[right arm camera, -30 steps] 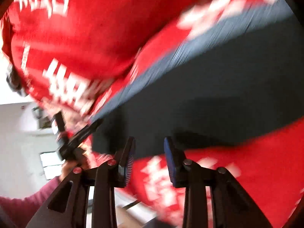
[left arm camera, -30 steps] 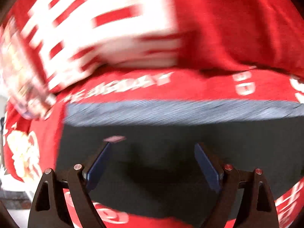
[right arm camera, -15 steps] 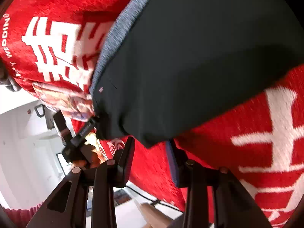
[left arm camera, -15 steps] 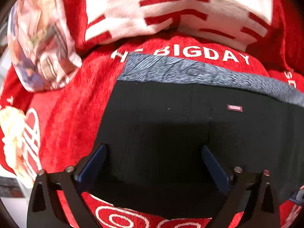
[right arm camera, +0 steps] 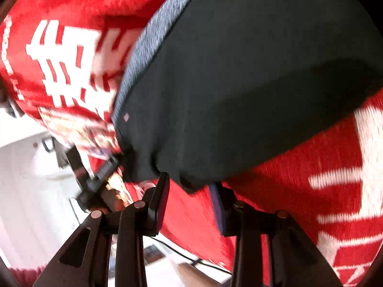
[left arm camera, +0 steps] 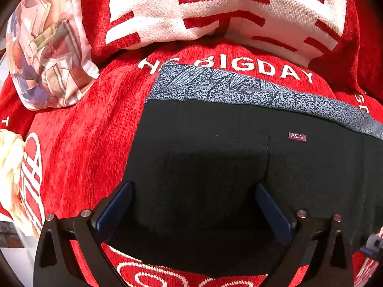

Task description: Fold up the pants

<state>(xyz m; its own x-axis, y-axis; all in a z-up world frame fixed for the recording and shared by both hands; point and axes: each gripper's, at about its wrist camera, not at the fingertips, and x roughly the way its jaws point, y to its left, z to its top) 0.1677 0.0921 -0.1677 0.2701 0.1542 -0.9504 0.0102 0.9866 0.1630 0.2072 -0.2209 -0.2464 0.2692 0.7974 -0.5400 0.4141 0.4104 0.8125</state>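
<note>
Black pants [left arm camera: 203,157] with a grey patterned waistband [left arm camera: 215,88] and a small "FASHION" tag lie folded on a red blanket [left arm camera: 79,148]. My left gripper [left arm camera: 191,191] is open, its fingers wide apart just over the near edge of the pants. In the right wrist view the pants [right arm camera: 239,83] fill the upper part. My right gripper [right arm camera: 189,184] is open, with the near corner of the pants just at its fingertips. The left gripper [right arm camera: 100,174] shows there at the pants' other corner.
A red and white cushion [left arm camera: 215,12] lies beyond the waistband. A pale printed pillow [left arm camera: 45,47] sits at the far left. The red blanket [right arm camera: 311,191] has white lettering. A white floor and wall [right arm camera: 31,191] show past the blanket's edge.
Both grippers have come closer to the pants, which now lie flat. The right gripper's fingers have spread apart. The left gripper stays open over the near edge.
</note>
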